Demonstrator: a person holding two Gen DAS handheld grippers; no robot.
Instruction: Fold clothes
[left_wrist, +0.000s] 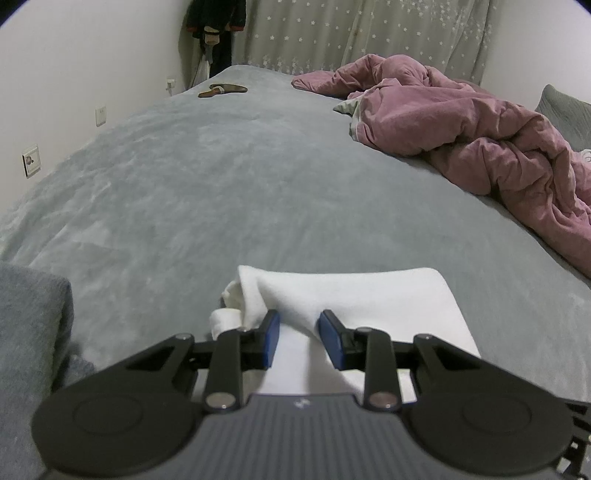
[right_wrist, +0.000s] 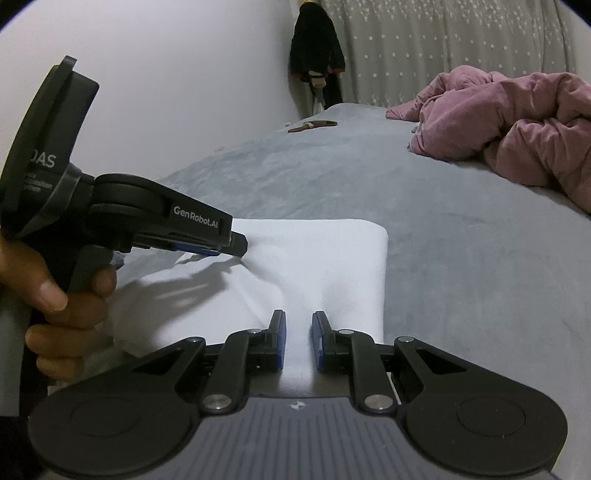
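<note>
While both tongs pinch the soft white folded cloth (right_wrist: 325, 266), left gripper (left_wrist: 297, 334) and right gripper (right_wrist: 298, 338) clamp its near edge; cloth stretches ahead.

left gripper (left_wrist: 297, 332): matte black linkage arms, blue pads lining the jaws, silver pivot screws behind | right gripper (right_wrist: 298, 334): same, ribbed grey body | side says GenRobot.AI in white
</note>
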